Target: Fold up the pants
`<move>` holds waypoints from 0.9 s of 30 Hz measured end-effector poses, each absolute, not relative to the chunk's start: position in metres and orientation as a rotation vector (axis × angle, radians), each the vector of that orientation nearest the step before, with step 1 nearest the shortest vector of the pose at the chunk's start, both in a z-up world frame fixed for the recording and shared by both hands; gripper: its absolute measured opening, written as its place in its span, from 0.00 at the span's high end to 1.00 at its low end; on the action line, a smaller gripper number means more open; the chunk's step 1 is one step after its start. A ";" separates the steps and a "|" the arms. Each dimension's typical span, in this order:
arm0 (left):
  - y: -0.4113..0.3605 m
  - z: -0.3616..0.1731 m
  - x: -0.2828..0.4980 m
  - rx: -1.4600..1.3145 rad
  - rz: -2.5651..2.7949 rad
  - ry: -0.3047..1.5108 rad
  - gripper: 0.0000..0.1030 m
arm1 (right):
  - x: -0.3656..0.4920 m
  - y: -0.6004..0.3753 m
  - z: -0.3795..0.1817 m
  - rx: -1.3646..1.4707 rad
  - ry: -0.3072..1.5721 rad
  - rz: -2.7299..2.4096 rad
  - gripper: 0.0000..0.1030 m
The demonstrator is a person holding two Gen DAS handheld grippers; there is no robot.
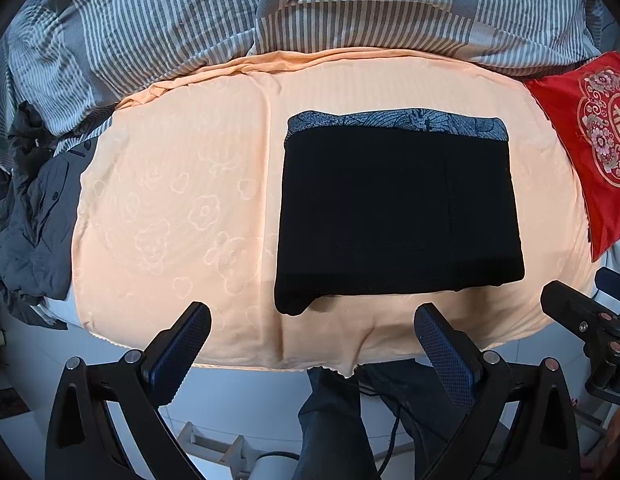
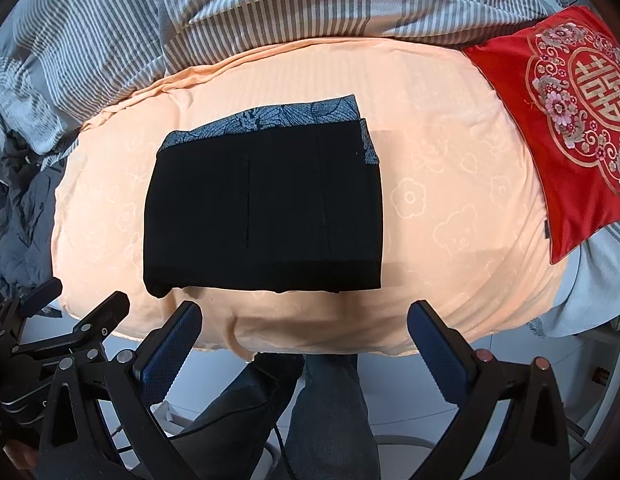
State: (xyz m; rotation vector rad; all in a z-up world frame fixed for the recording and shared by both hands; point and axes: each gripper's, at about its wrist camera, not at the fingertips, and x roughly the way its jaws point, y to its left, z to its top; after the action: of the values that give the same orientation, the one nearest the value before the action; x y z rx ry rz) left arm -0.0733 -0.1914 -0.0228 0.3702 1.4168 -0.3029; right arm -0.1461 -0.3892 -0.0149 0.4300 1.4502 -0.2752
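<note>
- On the peach blanket (image 1: 181,208), left wrist view: one pair of black pants (image 1: 398,216) lies folded into a compact rectangle, patterned waistband at the far edge. Left gripper (image 1: 312,344) hangs short of it, fingers spread, empty.
- Right wrist view: the same single bundle (image 2: 265,208); right gripper (image 2: 305,340) fingers spread, empty, near the hem.
- Risk, as judged: a loose lower-left corner could unroll if snagged.
- Count: one red cushion (image 2: 566,128), two grippers.
</note>
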 end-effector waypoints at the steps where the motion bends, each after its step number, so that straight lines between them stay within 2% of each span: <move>1: -0.192 -0.023 -0.073 0.371 -0.304 1.417 0.01 | -0.146 -0.389 -0.015 0.431 1.451 -0.275 0.00; 27: -0.194 -0.025 -0.072 0.385 -0.307 1.414 0.01 | -0.144 -0.388 -0.018 0.424 1.453 -0.260 0.00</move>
State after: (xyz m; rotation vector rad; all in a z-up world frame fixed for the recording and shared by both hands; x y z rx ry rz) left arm -0.0715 -0.1937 -0.0249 0.3854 1.4139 -0.3066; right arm -0.1439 -0.3880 -0.0183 0.4241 1.4530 -0.2600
